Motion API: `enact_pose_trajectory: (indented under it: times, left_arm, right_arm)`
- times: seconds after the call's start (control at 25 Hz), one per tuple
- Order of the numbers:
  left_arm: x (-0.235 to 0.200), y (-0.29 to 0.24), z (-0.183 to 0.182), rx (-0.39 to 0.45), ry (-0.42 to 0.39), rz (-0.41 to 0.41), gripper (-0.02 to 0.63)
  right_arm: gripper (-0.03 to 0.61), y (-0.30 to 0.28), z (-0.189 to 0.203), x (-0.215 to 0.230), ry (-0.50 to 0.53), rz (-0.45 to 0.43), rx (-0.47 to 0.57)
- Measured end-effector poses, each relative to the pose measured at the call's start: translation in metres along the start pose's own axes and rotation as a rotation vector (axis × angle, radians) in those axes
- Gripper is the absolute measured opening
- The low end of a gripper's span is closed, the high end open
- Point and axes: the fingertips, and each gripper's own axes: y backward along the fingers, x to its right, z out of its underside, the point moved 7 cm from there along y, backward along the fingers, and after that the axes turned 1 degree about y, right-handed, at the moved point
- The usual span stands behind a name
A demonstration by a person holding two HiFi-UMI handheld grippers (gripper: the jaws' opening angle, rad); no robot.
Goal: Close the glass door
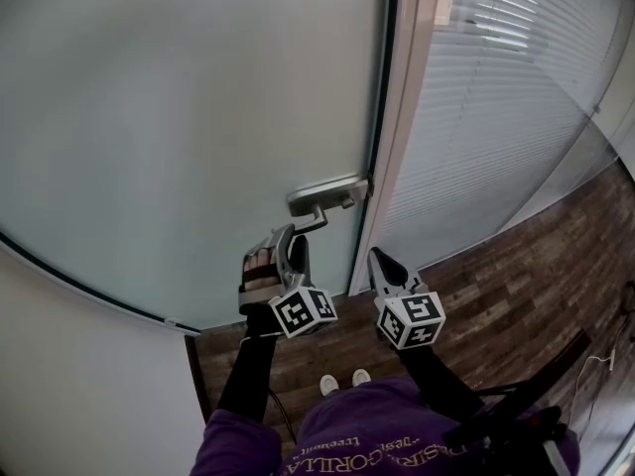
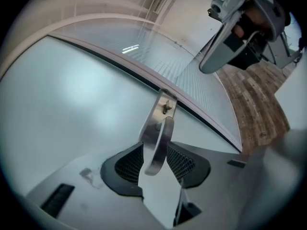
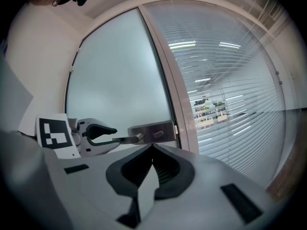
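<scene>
The frosted glass door [image 1: 179, 117] fills the left, its edge against the white frame [image 1: 397, 147]. Its metal lever handle [image 1: 310, 221] juts from a plate near that edge. My left gripper [image 1: 298, 234] reaches level to the lever [image 2: 158, 138], which lies between the jaws with a thin gap beside one pad; the jaws stand open around it. From the right gripper view, the left gripper [image 3: 103, 134] brackets the lever [image 3: 122, 139] from above and below. My right gripper [image 1: 379, 258] hangs shut and empty just right of the handle, near the frame.
Right of the frame stands a glass partition with white blinds [image 1: 496, 97]. Dark wood flooring [image 1: 516, 296] runs below it. A pale wall [image 1: 79, 385] sits at the lower left. The person's shoes [image 1: 342, 380] show between the arms.
</scene>
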Motion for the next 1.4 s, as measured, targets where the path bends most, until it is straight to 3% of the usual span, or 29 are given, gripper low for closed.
enact_pose_trajectory:
  times: [0.08, 0.24, 0.32, 0.4, 0.52, 0.6, 0.88, 1.4]
  left_arm:
    - [-0.007, 0.018, 0.002, 0.027, 0.123, -0.036, 0.127]
    - [-0.013, 0.042, 0.009, 0.08, 0.576, 0.026, 0.126]
    - [-0.014, 0.051, 0.012, 0.112, 0.751, 0.022, 0.126]
    - [-0.012, 0.058, 0.015, 0.121, 0.851, -0.008, 0.122]
    - [-0.005, 0.066, 0.019, 0.091, 0.956, -0.024, 0.0]
    - [0.003, 0.068, 0.02, 0.066, 1.025, 0.008, 0.0]
    - [0.017, 0.071, 0.024, 0.041, 1.076, 0.007, 0.0]
    - [0.011, 0.07, 0.023, 0.052, 1.066, -0.02, 0.0]
  right_arm:
    - [-0.003, -0.001, 0.0, -0.004, 0.003, -0.008, 0.002]
    - [-0.003, -0.003, -0.002, -0.015, 0.004, -0.032, 0.011]
    - [-0.003, -0.003, -0.004, -0.02, 0.003, -0.044, 0.018]
    - [-0.003, -0.004, -0.006, -0.023, 0.001, -0.052, 0.023]
    - [-0.003, -0.003, -0.007, -0.023, -0.002, -0.057, 0.027]
    - [-0.003, -0.003, -0.007, -0.023, -0.006, -0.059, 0.028]
    - [-0.003, 0.0, -0.006, -0.023, -0.007, -0.069, 0.021]
    - [-0.003, -0.006, -0.008, -0.019, 0.018, -0.085, 0.017]
